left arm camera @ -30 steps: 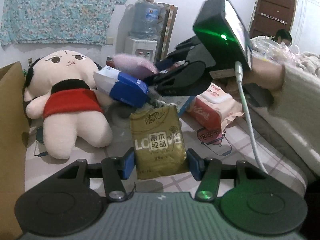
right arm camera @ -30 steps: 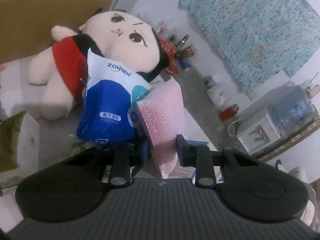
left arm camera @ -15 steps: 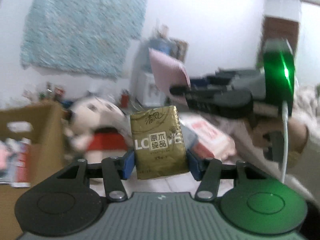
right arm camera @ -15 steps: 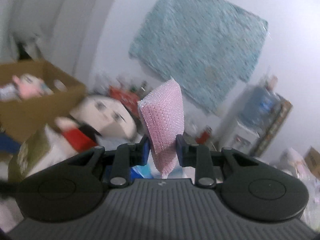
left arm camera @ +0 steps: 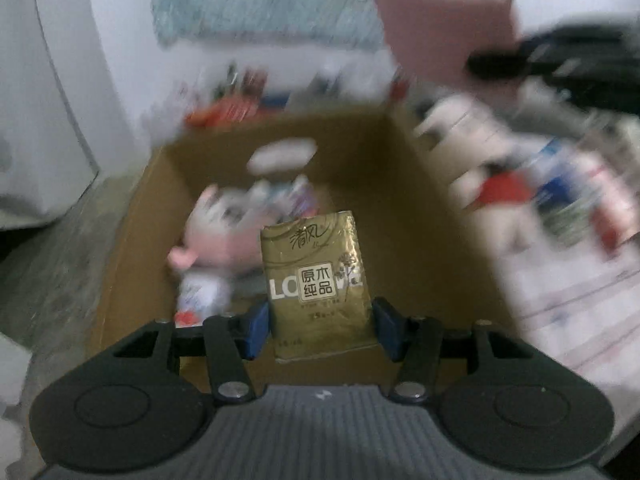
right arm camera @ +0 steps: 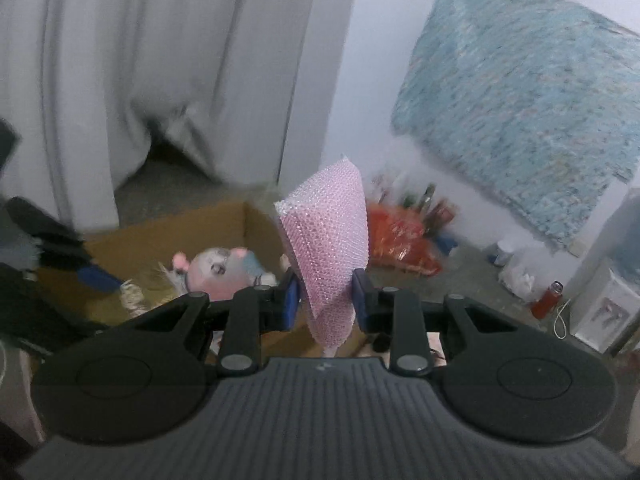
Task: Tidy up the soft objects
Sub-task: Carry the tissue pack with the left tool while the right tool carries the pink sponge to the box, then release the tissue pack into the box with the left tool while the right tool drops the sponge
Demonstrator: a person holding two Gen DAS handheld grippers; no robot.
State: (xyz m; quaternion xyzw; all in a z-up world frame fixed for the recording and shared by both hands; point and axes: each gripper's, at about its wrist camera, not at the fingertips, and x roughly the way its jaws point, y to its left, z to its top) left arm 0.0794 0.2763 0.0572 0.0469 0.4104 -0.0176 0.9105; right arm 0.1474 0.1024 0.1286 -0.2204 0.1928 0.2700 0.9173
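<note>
My left gripper point(left arm camera: 318, 326) is shut on a gold tissue pack point(left arm camera: 316, 280) and holds it upright above an open cardboard box point(left arm camera: 132, 224). A pink plush toy point(left arm camera: 218, 236) lies inside the box. My right gripper point(right arm camera: 325, 300) is shut on a pink bubble-wrap pouch point(right arm camera: 326, 236), held up in the air beyond the box's right side. The pouch also shows blurred at the top right of the left wrist view point(left arm camera: 444, 28). The box point(right arm camera: 168, 228) and the pink plush point(right arm camera: 218, 270) lie below and left in the right wrist view, with the left gripper's blue pad at its left edge.
A big doll in a red top point(left arm camera: 492, 176) lies blurred on the bed right of the box, with tissue packs around it. White curtains point(right arm camera: 140, 80) hang behind the box. A blue floral cloth point(right arm camera: 520, 92) hangs on the wall. Red bags and bottles point(right arm camera: 400, 236) sit on the floor.
Both grippers have swung left from the bed, still holding their loads. The left one now hangs over the cardboard box. The view is motion-blurred.
</note>
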